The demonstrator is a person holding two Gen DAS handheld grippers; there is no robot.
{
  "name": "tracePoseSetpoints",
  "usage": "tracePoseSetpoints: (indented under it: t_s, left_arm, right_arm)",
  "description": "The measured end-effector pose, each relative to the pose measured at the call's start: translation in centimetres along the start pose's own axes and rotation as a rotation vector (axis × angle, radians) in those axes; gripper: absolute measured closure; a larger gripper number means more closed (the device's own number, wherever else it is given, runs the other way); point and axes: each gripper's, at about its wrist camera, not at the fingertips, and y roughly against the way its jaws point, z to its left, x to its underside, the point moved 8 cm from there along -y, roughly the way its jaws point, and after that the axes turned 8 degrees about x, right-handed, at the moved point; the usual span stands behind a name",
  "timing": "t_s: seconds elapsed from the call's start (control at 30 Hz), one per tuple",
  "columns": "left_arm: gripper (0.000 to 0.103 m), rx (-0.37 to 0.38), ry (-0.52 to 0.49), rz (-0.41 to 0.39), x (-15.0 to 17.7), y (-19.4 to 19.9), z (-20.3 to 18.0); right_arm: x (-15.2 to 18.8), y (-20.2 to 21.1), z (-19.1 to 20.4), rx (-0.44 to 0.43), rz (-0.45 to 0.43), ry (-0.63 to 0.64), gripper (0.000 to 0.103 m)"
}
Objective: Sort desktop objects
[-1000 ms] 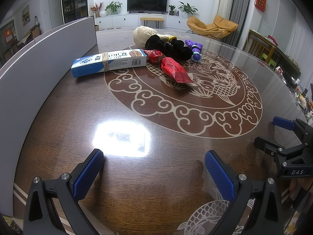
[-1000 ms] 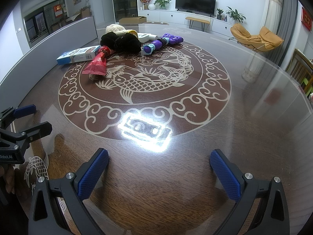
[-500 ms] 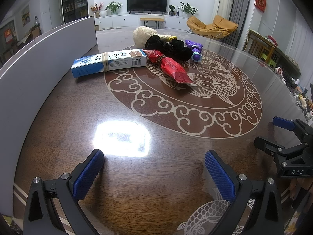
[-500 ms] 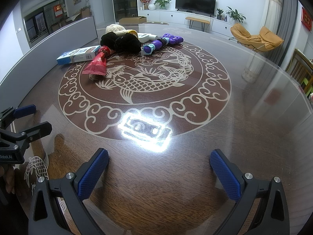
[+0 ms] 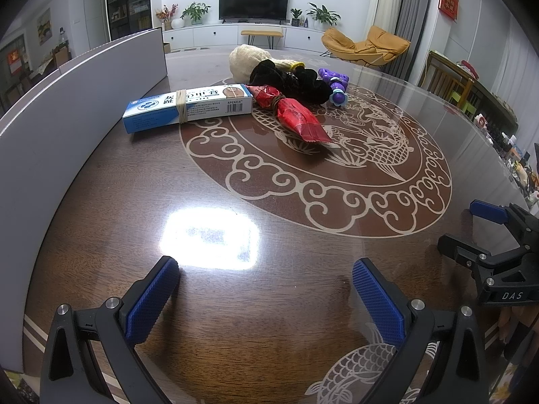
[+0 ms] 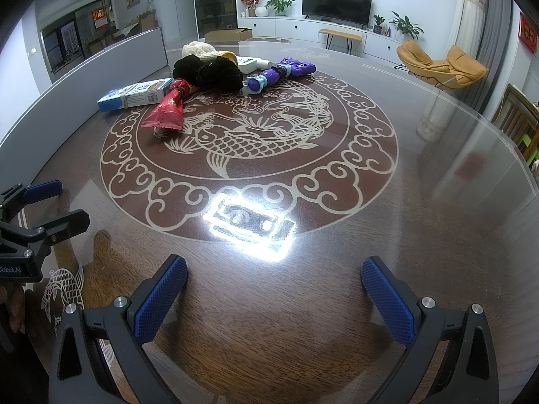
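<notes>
Glossy dark wooden desk (image 5: 101,235) with its pale carp inlay lies bare beneath your left gripper (image 5: 266,289) and right gripper (image 6: 274,289), fingers of both spread wide and empty. Upper centre of frame: the stiff blue-and-white carton (image 5: 188,107) probably grips across its narrow sides; the red foil packet (image 5: 296,121), black scrunchie (image 5: 296,80) and purple plastic toy (image 5: 335,84) look light. Beyond, a living room.

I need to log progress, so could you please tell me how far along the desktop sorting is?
Nothing looks sorted yet. The blue box, red packet, black fabric item, cream cloth bundle and purple toy lie clustered at the far side of the table. Nothing is in hand: the left gripper and right gripper are both open and empty, well short of the pile. All the sorting remains.
</notes>
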Motion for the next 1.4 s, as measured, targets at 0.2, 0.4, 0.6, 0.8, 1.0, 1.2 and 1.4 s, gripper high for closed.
tracePoseSetpoints:
  t_s: [0.2, 0.4, 0.6, 0.8, 1.0, 1.2, 1.4]
  left_arm:
    - [0.0, 0.001, 0.001, 0.0, 0.0, 0.0, 0.0]
    - [0.0, 0.0, 0.0, 0.0, 0.0, 0.0, 0.0]
    - [0.0, 0.0, 0.0, 0.0, 0.0, 0.0, 0.0]
    - [0.0, 0.009, 0.01, -0.009, 0.0, 0.2, 0.1]
    - [0.0, 0.018, 0.085, -0.063, -0.5, 1.1, 1.6]
    - [0.0, -0.033, 0.03, -0.123, -1.2, 2.4, 1.1]
    - [0.0, -0.034, 0.03, -0.122, -1.3, 2.4, 1.2]
  right_arm:
    - [0.0, 0.0, 0.0, 0.0, 0.0, 0.0, 0.0]
    - [0.0, -0.1, 0.0, 0.0, 0.0, -0.001, 0.0]
    - [0.0, -0.1, 0.0, 0.0, 0.0, -0.001, 0.0]
    - [0.0, -0.1, 0.0, 0.001, 0.0, -0.001, 0.0]
    - [0.0, -0.1, 0.0, 0.001, 0.0, -0.001, 0.0]
    - [0.0, -0.2, 0.0, 0.001, 0.0, -0.001, 0.0]
    - [0.0, -0.1, 0.0, 0.001, 0.001, -0.001, 0.0]
